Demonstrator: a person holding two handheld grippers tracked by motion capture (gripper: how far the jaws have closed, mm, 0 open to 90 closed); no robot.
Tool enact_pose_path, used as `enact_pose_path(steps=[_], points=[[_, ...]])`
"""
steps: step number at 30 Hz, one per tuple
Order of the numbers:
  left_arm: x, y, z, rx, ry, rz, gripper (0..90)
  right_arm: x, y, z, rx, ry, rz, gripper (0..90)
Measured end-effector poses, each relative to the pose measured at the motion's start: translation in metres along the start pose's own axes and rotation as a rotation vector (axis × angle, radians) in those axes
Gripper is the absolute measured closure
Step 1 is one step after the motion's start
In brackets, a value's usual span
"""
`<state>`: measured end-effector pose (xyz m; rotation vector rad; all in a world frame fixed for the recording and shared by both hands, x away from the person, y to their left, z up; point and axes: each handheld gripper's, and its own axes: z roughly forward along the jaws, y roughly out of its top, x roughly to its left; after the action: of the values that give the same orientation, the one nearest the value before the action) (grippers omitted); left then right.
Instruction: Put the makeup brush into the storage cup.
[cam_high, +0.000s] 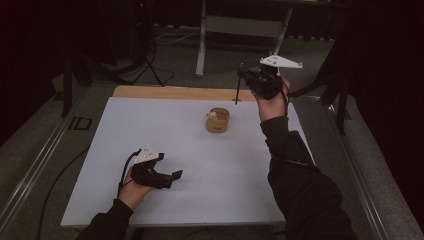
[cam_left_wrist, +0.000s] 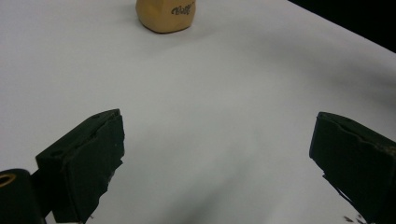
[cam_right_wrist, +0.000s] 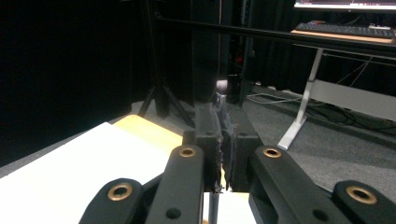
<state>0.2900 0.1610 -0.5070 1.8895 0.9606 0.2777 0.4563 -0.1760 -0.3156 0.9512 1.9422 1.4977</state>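
Down at the near-left of the table (cam_high: 100, 200) is the left gripper (cam_high: 172, 176), sitting low over the white top with its jaws spread wide and nothing between them. In the left gripper view the left gripper (cam_left_wrist: 217, 158) shows its two black jaws far apart with only bare white surface in the gap, so it isn't holding or touching anything that I can see.

Moving right, around the middle and toward the far side, there's a small tan container (cam_high: 218, 120) resting on the table, well apart from both grippers. It shows up at the top of the left gripper view too, tan container (cam_left_wrist: 164, 15), with some dark lettering I can't really read.

Over at the far right, the right gripper (cam_high: 245, 75) is held up above the back edge of the table, clamped tight on a thin dark brush (cam_high: 239, 87) that hangs down from it. In the right gripper view the right gripper (cam_right_wrist: 223, 140) has its jaws pressed together around the brush (cam_right_wrist: 220, 93), bristle tip poking up past them.
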Motion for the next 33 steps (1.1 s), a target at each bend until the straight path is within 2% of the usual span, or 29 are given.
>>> enact_pose_path(steps=[6,16,24,28,33], points=[[-0.002,-0.001,0.001,0.012,-0.001,0.013,3.8,-0.003,-0.002,0.012,-0.003,-0.023,-0.002,85.7],[0.0,0.0,-0.001,0.007,-0.005,0.007,3.8,-0.008,-0.008,0.03,0.001,-0.04,0.028,85.8],[0.001,0.0,-0.002,0.002,-0.002,0.005,3.8,-0.007,-0.022,0.047,0.024,-0.039,0.043,85.8],[0.001,0.001,-0.003,0.005,-0.007,0.017,3.8,-0.006,-0.03,0.054,0.033,-0.033,0.05,85.7],[0.001,0.002,-0.007,-0.019,0.004,0.018,3.8,-0.003,-0.044,0.063,0.05,-0.023,0.067,85.7]])
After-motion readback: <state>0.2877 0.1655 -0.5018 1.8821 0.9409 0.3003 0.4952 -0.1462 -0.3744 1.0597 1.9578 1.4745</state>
